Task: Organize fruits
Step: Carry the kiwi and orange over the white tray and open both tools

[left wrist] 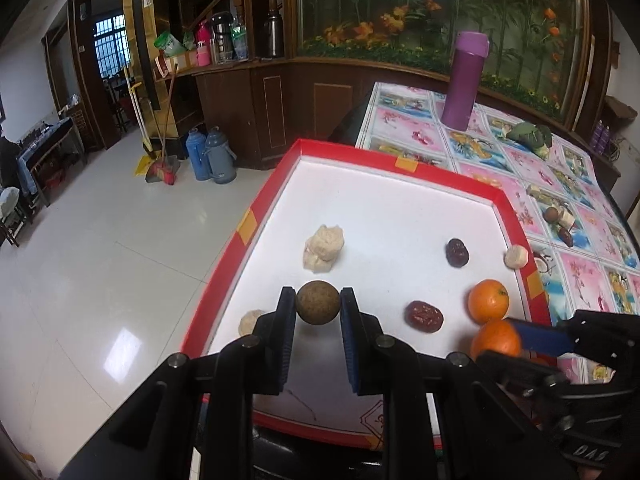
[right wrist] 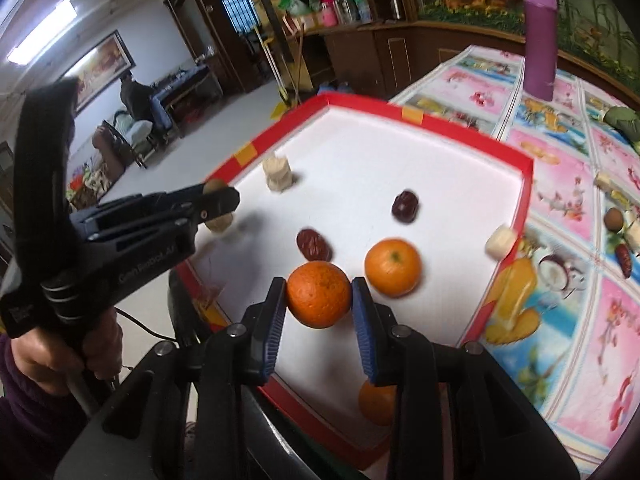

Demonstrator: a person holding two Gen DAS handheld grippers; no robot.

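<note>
A red-rimmed white tray (left wrist: 400, 168) holds the fruits. My left gripper (left wrist: 318, 304) is shut on a round brown fruit (left wrist: 318, 302) and holds it over the tray's near left part. My right gripper (right wrist: 319, 298) is shut on an orange (right wrist: 319, 294) over the tray's near edge; that orange also shows in the left wrist view (left wrist: 495, 338). In the tray lie a second orange (right wrist: 393, 267), two dark red dates (right wrist: 314, 245) (right wrist: 405, 206), a pale lumpy piece (right wrist: 278, 175) and a small pale piece (right wrist: 499, 242). A third orange (right wrist: 376, 402) shows low behind my right fingers.
The tray sits at the corner of a table with a flowered cloth (right wrist: 560, 184). On the cloth stand a purple bottle (right wrist: 540, 36), a green bundle (left wrist: 528, 134), and several loose fruits and pale pieces (right wrist: 618, 226). The floor (left wrist: 100, 248) lies left of the tray.
</note>
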